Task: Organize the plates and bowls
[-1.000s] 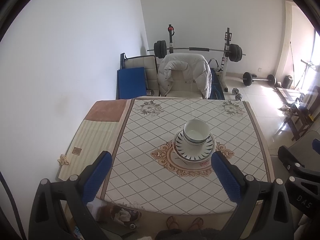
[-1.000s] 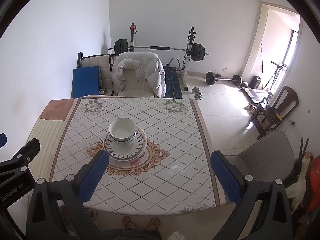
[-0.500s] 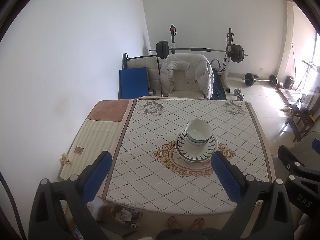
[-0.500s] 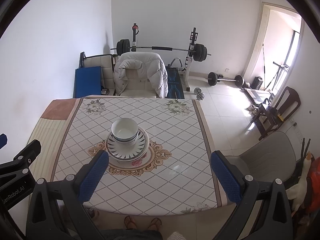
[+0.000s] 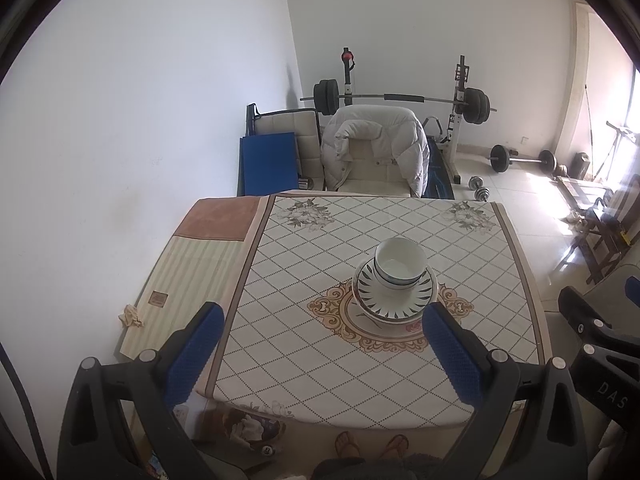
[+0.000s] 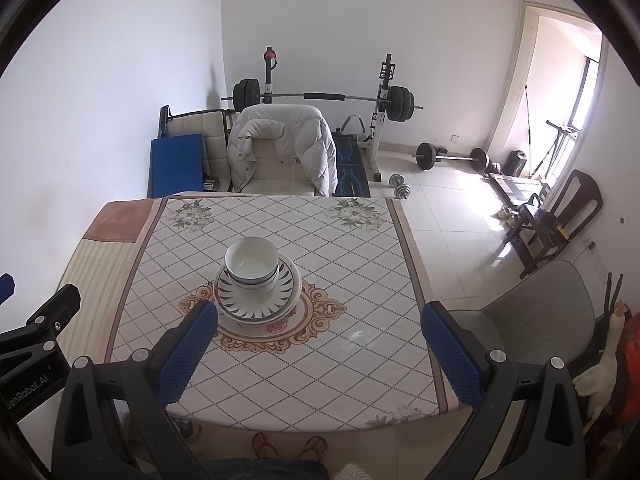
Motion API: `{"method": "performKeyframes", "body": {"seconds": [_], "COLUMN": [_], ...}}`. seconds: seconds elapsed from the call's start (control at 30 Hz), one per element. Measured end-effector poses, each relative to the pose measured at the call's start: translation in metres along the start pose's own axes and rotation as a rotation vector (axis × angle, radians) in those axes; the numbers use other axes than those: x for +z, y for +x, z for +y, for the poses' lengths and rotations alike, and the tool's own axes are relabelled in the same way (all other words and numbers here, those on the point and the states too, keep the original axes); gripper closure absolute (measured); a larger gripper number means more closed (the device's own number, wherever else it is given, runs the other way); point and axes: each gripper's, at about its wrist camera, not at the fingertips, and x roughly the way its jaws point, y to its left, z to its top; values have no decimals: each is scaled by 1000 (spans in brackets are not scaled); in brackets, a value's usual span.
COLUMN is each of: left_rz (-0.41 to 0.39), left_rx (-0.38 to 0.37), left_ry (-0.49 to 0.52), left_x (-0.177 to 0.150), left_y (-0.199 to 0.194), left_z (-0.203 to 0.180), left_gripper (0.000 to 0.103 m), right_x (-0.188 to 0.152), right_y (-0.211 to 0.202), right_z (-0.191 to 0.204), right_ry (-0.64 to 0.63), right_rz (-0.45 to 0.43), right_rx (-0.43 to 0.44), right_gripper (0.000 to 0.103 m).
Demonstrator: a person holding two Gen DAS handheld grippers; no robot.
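White walls close off the left and back of the room, and below me sits a table (image 5: 304, 364) under a diamond-patterned cloth with a gold medallion at its middle. Ahead of my left claw (image 5: 320, 340), just off its right blue pad, stands the stack (image 5: 394, 288). From my right claw (image 6: 320, 336) the same stack (image 6: 258, 286) lies ahead, next to its left pad. Both claws are spread wide and hold nothing, well above the cloth.

I count one white bowl (image 5: 400, 266) with blue bands round its outside, sitting upright on one plate (image 5: 394, 304) with dark leaf marks round its rim; under that a paler rim shows, though I cannot tell whether it is a plate or a shallow bowl.

Bare cloth rings the stack on every side, so no edge is close to it. Beyond the far edge I see one chair (image 6: 280, 160) draped with a white jacket, and one barbell rack (image 6: 324, 98) behind it.
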Motion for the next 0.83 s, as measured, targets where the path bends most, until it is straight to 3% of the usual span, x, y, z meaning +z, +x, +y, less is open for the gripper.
{"method": "performKeyframes", "body": {"seconds": [0.83], "left_rz": [-18], "left_rx": [5], "left_ry": [11], "left_x": [1], "left_y": [-1], "left_z": [0], "left_gripper": [1], "right_x": [-3], "right_y": [4], "right_z": [4], "right_ry": [7], "right_rz": [-3], "right_rx": [0], "right_gripper": [0]}}
